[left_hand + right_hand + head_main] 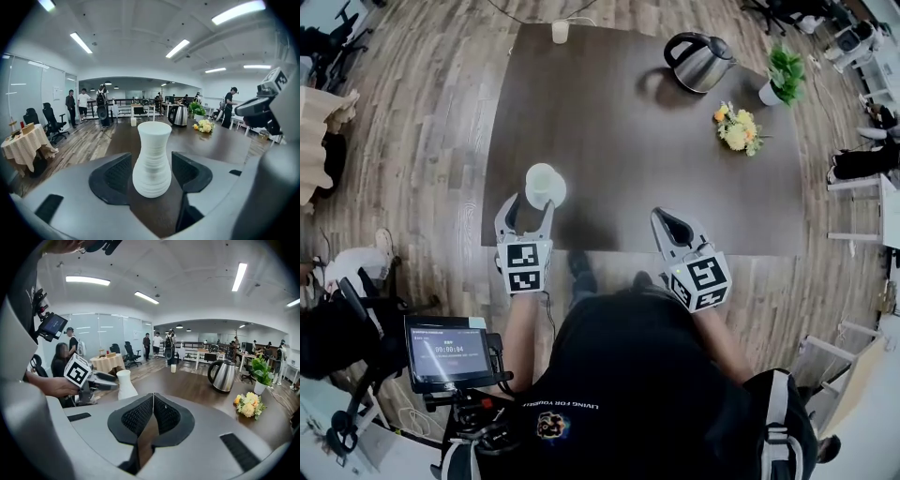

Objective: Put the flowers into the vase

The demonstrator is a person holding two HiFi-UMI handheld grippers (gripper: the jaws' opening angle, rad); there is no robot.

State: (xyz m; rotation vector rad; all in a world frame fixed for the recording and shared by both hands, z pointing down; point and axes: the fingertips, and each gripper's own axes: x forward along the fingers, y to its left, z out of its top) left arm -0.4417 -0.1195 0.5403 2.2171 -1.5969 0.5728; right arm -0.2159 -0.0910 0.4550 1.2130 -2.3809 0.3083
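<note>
A white ribbed vase stands upright near the table's front edge, on the left. My left gripper is open, with one jaw on each side of the vase and a narrow gap at each pad. The flowers, a small yellow and orange bunch, lie on the table at the far right, well away from both grippers. My right gripper is shut on nothing and hovers over the front edge, right of the vase. In the right gripper view the flowers lie ahead to the right and the vase to the left.
On the dark wooden table a steel kettle stands at the back right, with a potted plant beside it. A small white cup sits at the far edge. Office chairs and people are around the room.
</note>
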